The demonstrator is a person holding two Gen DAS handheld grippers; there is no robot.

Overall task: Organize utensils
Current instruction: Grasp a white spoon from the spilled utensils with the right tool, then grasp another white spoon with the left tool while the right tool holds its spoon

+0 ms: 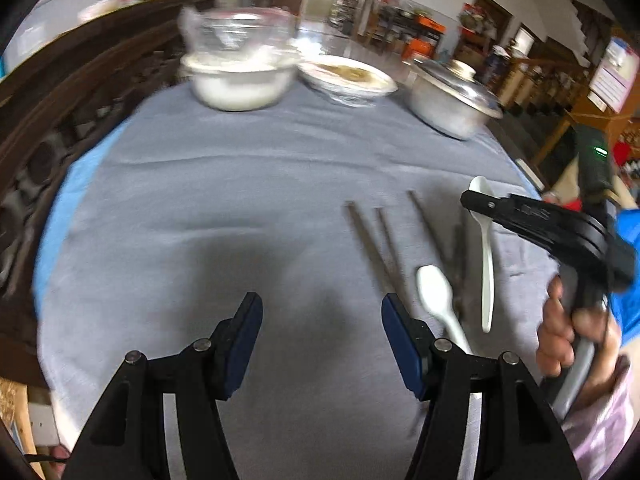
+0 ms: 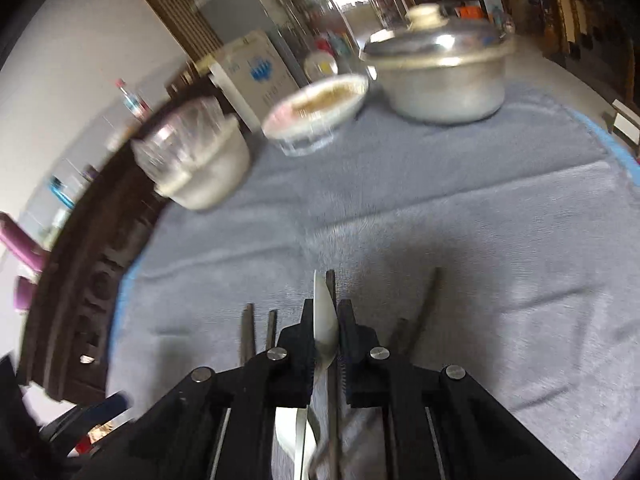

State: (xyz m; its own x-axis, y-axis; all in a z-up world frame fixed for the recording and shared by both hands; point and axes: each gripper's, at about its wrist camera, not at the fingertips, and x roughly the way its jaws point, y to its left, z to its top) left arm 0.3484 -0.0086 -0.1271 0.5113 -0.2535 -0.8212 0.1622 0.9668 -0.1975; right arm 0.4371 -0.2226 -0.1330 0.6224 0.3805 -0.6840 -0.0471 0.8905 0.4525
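My left gripper [image 1: 322, 312] is open and empty, low over the grey cloth. To its right lie several dark chopsticks [image 1: 374, 248] and a white plastic spoon [image 1: 436, 296] on the cloth. My right gripper [image 1: 474, 202] is at the right, shut on a second white spoon [image 1: 486, 248], which hangs handle down above the cloth. In the right wrist view the right gripper [image 2: 326, 312] clamps that spoon [image 2: 324, 320] by its bowl, with chopsticks [image 2: 248, 332] and the other spoon [image 2: 288, 436] on the cloth below.
At the table's far side stand stacked glass and white bowls [image 1: 240, 76], a covered dish of food [image 1: 348, 78] and a lidded metal pot [image 1: 452, 100]. A dark carved wooden rail [image 1: 60, 112] borders the table on the left.
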